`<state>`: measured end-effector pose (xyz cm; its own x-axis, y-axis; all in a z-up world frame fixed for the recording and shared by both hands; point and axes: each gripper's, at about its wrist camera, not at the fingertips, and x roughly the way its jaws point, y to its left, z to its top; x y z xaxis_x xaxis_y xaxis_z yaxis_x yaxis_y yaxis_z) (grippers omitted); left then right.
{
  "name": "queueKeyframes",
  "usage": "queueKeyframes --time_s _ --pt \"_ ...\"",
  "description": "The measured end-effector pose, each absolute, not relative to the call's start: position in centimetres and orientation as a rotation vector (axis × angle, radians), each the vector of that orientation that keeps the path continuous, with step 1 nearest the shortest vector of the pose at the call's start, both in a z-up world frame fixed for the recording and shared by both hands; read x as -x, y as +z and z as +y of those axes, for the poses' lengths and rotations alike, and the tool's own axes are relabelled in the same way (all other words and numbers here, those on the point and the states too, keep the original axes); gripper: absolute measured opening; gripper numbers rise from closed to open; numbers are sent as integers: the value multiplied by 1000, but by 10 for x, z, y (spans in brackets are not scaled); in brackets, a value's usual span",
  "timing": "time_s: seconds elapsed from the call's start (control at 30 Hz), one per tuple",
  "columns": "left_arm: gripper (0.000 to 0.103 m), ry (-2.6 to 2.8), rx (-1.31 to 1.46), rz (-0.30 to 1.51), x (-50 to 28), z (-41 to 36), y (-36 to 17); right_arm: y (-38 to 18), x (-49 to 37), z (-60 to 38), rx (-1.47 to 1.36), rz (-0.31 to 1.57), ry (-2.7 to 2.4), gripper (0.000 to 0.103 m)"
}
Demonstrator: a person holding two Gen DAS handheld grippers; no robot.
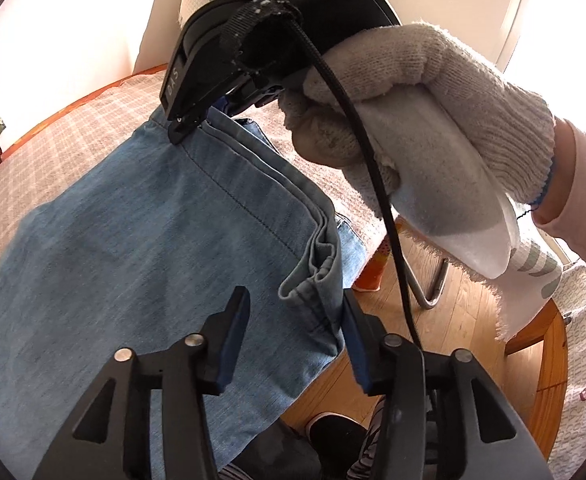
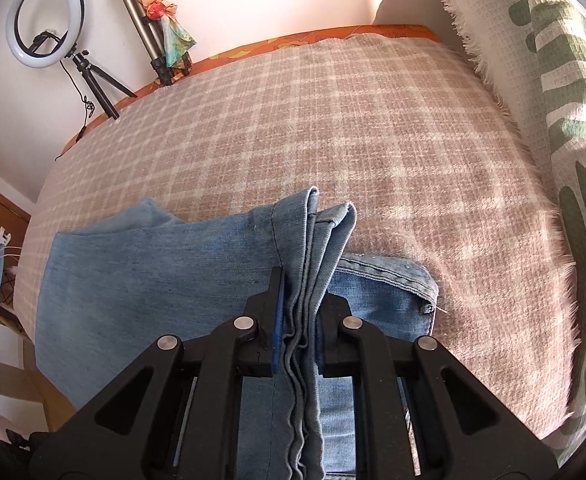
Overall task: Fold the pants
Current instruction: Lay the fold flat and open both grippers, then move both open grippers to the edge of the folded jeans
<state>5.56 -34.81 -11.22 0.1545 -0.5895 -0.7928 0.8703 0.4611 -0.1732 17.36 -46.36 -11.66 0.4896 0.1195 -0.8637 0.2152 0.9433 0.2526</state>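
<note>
Pinching the stacked hem layers of the jeans (image 2: pixel 141 292), the right hand-held gripper (image 2: pixel 299 320) has its jaws pressed in on the bunched denim, likely so the leg ends stay aligned while the fold is settled. Gloved hand (image 1: pixel 433 120) wrapped round that tool's handle, seen from the left wrist view, where the same right hand-held gripper bites the far end of the hem edge. Left hand-held gripper (image 1: pixel 297 340) spread at the near end of that hem, pads clear of the cloth, with the folded corner lying between and just beside the right pad; probably letting go there, or readying a fresh hold. Jeans lying flat on the checked blanket (image 2: pixel 373 140) of the bed, near its right edge, legs doubled over the lower layer, whose waistband corner peeks out to the right under the pinched hems. Near end of the denim hanging off the bed edge over the wooden floor (image 1: pixel 453 312). Ring light (image 2: pixel 45 20) standing far left by the wall, well apart from the work.
</note>
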Motion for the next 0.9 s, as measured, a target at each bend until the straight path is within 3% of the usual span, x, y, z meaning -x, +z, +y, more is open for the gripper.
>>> queueKeyframes --time_s 0.07,0.13,0.17,0.2,0.37,0.47,0.9 --pt "59 -1075 -368 919 -56 -341 -107 -114 -172 -465 -357 1058 -77 18" --pt "65 -1070 -354 914 -57 -334 -102 -110 -170 -469 -369 1047 -93 34" --pt "66 -1062 -344 915 -59 -330 -100 -108 -168 -471 -381 1043 -99 50" --pt "70 -1052 -337 923 -61 -327 -98 -106 -166 -472 -390 1035 -105 56" --pt "71 -1025 -328 924 -69 -311 -89 -92 -154 -472 -383 1006 -135 57" --pt "71 -998 -300 921 -75 -288 -82 -83 -148 -463 -342 986 -157 63" --pt "71 -729 -206 920 -103 -169 -81 -59 -154 -362 -262 942 47 63"
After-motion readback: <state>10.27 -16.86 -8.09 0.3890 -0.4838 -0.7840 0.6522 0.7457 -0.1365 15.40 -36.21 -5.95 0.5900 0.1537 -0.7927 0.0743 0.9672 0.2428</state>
